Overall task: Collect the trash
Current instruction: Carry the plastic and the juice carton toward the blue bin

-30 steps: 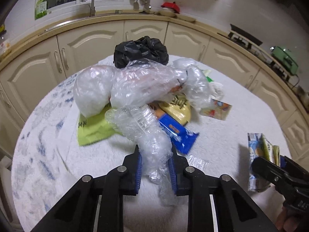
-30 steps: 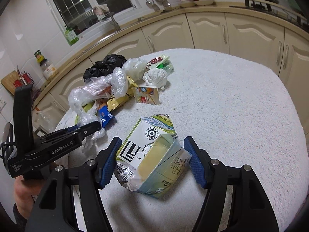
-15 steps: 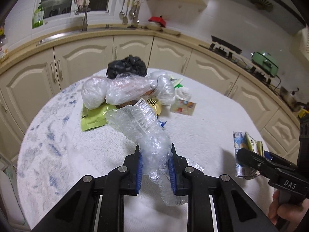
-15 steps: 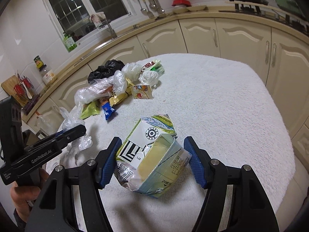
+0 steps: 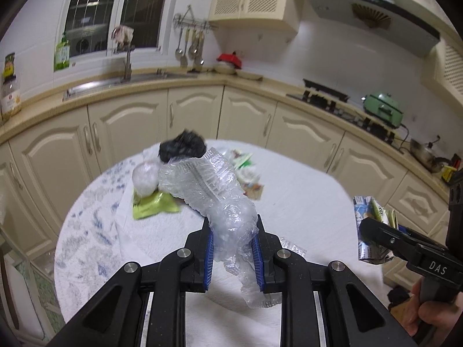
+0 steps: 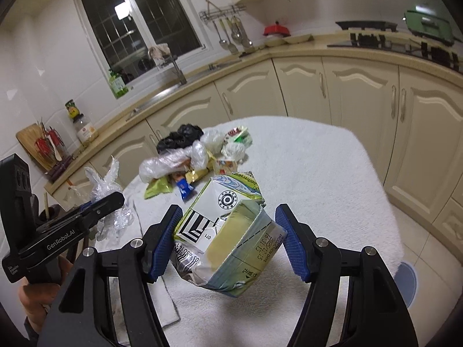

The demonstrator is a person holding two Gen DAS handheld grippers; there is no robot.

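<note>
The left gripper (image 5: 233,253) has its blue-padded jaws pinched narrow on a crumpled clear plastic bottle (image 5: 214,199), whose ribbed, flattened body sticks up and forward above the tabletop (image 5: 303,190), a crinkled tail hanging below the pads. The right gripper (image 6: 228,241) holds a squashed white, green and yellow drink carton (image 6: 228,231) in mid-width jaws; the left pad presses the carton's printed side, while the right pad appears to stand just clear of its torn open end, so contact there is hard to tell. The carton hangs tilted above the white fluffy cloth.

The rest of the trash lies heaped at the far left part of the tabletop: a black crumpled plastic bag (image 6: 181,138), a clear plastic bag (image 6: 173,163) draped over wrappers, a lime-green flat packet (image 6: 157,188) and a small blue wrapper (image 6: 183,186). To the right of the heap the cloth lies bare up to its rounded edge, with cream kitchen cabinets (image 6: 361,95) beyond a strip of floor.
</note>
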